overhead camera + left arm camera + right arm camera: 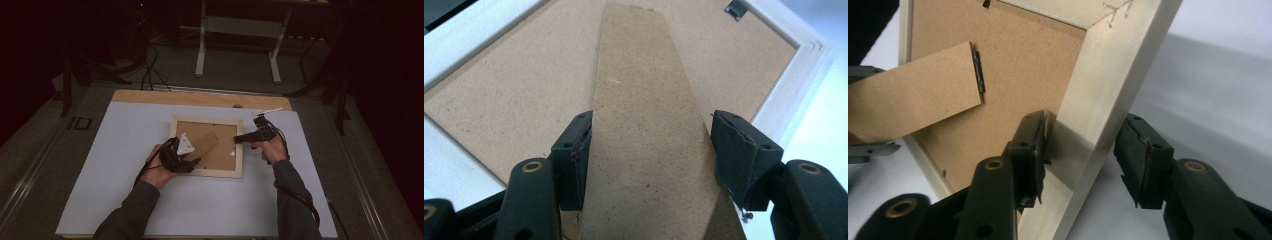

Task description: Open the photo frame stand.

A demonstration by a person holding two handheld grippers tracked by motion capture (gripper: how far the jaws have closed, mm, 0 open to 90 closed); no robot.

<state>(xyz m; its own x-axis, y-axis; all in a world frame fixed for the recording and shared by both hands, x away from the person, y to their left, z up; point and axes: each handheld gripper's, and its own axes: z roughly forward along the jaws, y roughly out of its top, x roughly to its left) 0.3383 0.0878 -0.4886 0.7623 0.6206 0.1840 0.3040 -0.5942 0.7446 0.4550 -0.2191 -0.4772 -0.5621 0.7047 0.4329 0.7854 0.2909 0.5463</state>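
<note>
Two tools work one picture frame (pixel 207 146) lying face-down mid-tabletop (pixel 125 200). Left tool (pixel 649 150) straddles the cardboard stand (pixel 644 125), grip uncertain. Right tool (pixel 1080 155), released, brackets the 3 o'clock rail; frame front hidden.

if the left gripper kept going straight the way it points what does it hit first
Probably the hinge end of the brown stand flap, which already lies between the left gripper fingers and runs ahead to where it joins the frame's backing board. Depth is unclear, so it might meet the board first.
</note>
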